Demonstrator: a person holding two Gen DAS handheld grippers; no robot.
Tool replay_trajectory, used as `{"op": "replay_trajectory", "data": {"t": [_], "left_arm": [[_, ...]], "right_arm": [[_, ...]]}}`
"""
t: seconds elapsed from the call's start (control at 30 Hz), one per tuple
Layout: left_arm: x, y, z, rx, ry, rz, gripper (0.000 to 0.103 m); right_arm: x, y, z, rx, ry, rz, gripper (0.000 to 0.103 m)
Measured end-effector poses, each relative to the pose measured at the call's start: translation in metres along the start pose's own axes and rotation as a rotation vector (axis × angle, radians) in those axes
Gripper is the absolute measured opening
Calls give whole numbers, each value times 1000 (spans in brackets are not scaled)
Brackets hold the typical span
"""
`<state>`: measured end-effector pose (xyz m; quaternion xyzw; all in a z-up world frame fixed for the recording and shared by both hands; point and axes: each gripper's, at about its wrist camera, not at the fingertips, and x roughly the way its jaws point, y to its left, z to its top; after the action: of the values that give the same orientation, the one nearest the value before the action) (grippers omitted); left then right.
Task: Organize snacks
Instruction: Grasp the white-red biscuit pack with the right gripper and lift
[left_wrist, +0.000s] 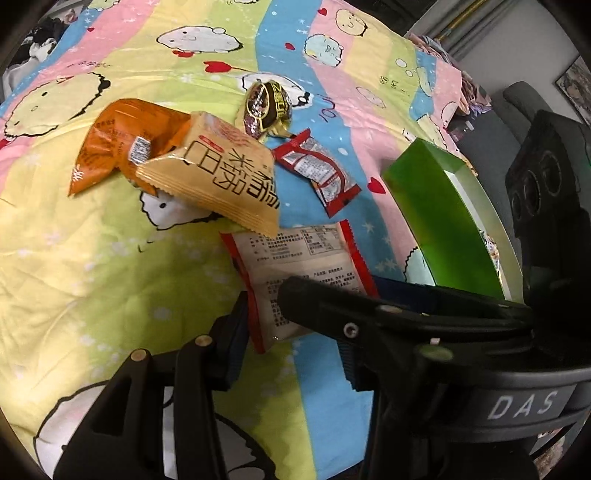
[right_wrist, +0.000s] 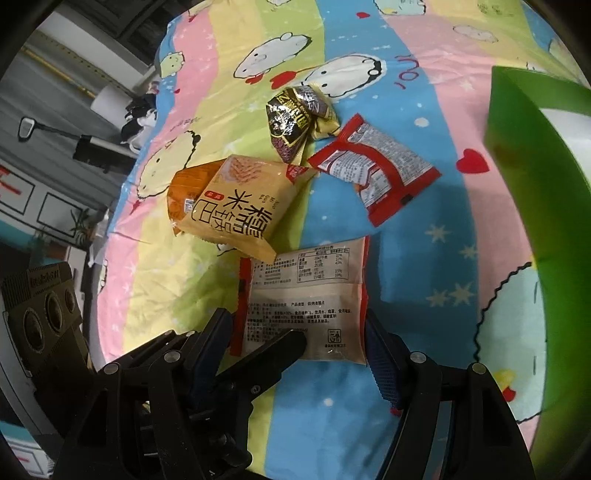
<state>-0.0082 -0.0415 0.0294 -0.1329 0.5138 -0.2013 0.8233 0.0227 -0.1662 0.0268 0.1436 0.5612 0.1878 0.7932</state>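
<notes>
Barely started: five snack packets lie loose on the bed ahead of the tongs. Right tongs (right_wrist: 299, 354) half spread, straddling the white packet (right_wrist: 306, 295); left tongs (left_wrist: 258, 314) pressed together beside it. Green box (left_wrist: 443, 221) right of the left tongs; contents unclear.

The sheet (right_wrist: 332, 424) runs in pastel stripes — pink, yellow, green and blue — printed with white and cream cartoon animals, red hearts and pale stars. On it, beside the green box (right_wrist: 535, 177), lies a white packet (right_wrist: 306, 295) edged in red, covered in black print. Farther from the box sits a tan packet (right_wrist: 243, 206) with bold black characters, overlapping an orange packet (right_wrist: 184, 195). A small red packet (right_wrist: 376, 170) shows a white label; the dark brown wrapper (right_wrist: 291, 122) is glossy with gold trim.
</notes>
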Motion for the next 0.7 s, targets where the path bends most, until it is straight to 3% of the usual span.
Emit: {"op": "replay_trajectory", "data": {"t": [0.37, 0.7], "left_arm": [[-1, -10, -4, 26, -14, 16, 43], [-38, -38, -6, 89, -132, 44, 43]], "right_arm": [[4, 3, -2, -29, 12, -5, 73], [-40, 24, -9, -116, -112, -9, 73]]}}
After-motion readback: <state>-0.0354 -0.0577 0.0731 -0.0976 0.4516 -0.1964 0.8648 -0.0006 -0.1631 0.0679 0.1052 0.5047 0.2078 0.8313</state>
